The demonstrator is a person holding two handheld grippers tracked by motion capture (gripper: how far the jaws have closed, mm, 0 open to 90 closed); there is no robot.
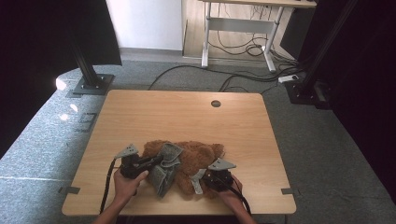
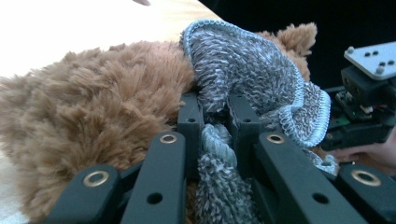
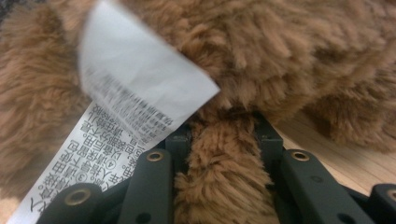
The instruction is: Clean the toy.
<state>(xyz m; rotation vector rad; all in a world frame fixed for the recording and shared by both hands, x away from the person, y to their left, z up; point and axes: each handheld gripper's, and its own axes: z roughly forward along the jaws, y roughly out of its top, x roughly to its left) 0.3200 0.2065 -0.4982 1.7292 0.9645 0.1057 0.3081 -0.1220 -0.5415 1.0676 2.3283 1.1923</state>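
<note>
Looks like a step of working the knitted garment onto or off the teddy bear; which of the two, cannot tell. To do it well: keep the bear anchored on one side, draw the knit along the body rather than straight up, and pull slowly so the loose weave does not stretch or snag on the fur. Watch for the bear sliding across the table if the anchoring grip slips off the plush.

Bear: brown, shaggy, lying near the front edge of the wooden table between the two hands. Garment: grey speckled knit with a pale stitched edge, draped over the bear's left part and bunched beside it. Care label: white, printed with small dark text, sticking out of the fur.

Left gripper: jaws narrow, pinching a fold of the grey knit. Right gripper: jaws narrow too, clamped on a tuft of brown plush just beside the label.
</note>
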